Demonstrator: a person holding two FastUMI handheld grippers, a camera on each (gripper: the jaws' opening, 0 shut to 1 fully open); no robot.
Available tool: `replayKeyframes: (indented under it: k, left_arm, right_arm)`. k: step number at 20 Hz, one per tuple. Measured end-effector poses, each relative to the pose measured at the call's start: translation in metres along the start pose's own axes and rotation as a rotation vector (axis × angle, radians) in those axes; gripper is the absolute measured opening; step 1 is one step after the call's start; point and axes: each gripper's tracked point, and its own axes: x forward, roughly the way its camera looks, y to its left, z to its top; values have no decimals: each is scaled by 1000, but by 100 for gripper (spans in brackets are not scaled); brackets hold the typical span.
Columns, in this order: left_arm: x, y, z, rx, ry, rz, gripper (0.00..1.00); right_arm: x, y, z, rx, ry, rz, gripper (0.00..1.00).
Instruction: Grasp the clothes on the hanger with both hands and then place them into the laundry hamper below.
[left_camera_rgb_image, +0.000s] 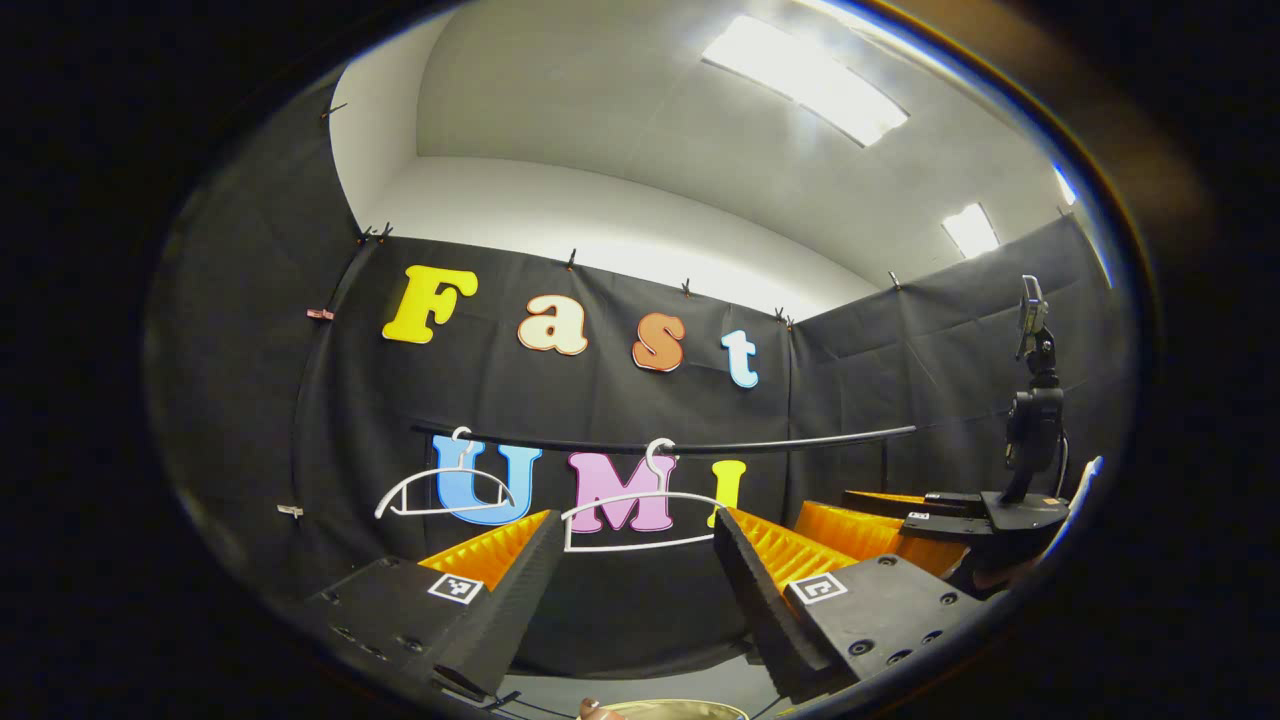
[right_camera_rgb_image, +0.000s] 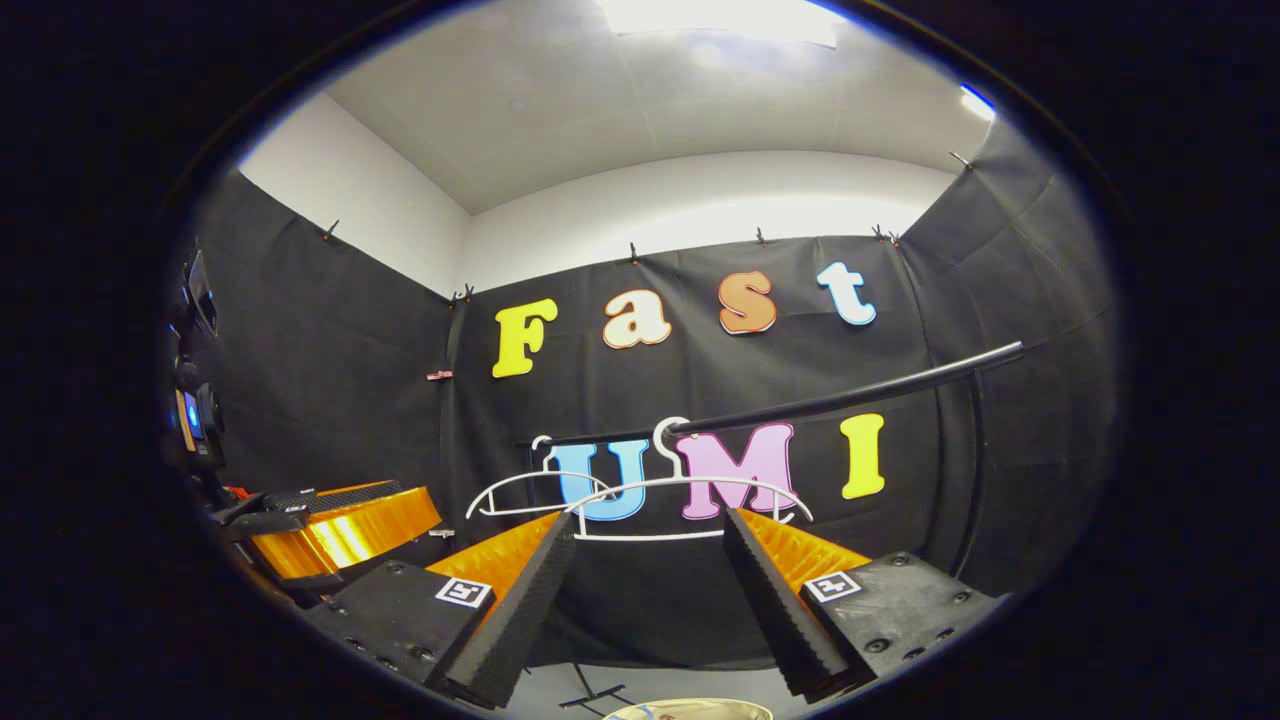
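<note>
Both tongs — left tongs (left_camera_rgb_image: 630, 560), right tongs (right_camera_rgb_image: 645, 560) — gape wide, empty; bare hangers (left_camera_rgb_image: 640, 505) ahead, hamper rim (right_camera_rgb_image: 690, 708) just below — check clothes landed inside.

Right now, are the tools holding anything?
No. The left tool and right tool are both open and empty, in front of two bare white plastic hangers on the black rail.

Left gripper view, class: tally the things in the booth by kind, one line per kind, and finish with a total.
White hangers, both bare, on the rail: 2
Black rail: 1
Hamper rim at the bottom edge: 1
Grippers, left gripper and right gripper: 2
Total: 6
</note>
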Motion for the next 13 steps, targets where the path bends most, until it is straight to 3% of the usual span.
replayKeyframes:
  k: [1, 2, 13]
  left_arm:
    - [1, 1, -3, 0, 6, 4, 98]
    - [1, 1, -5, -4, 12, 6, 92]
    - [4, 8, -21, -16, 72, 63, 95]
  right_arm:
    - [1, 1, -1, -2, 0, 6, 98]
    - [2, 2, -2, -4, 1, 14, 98]
    - [33, 23, -26, -42, 40, 108, 97]
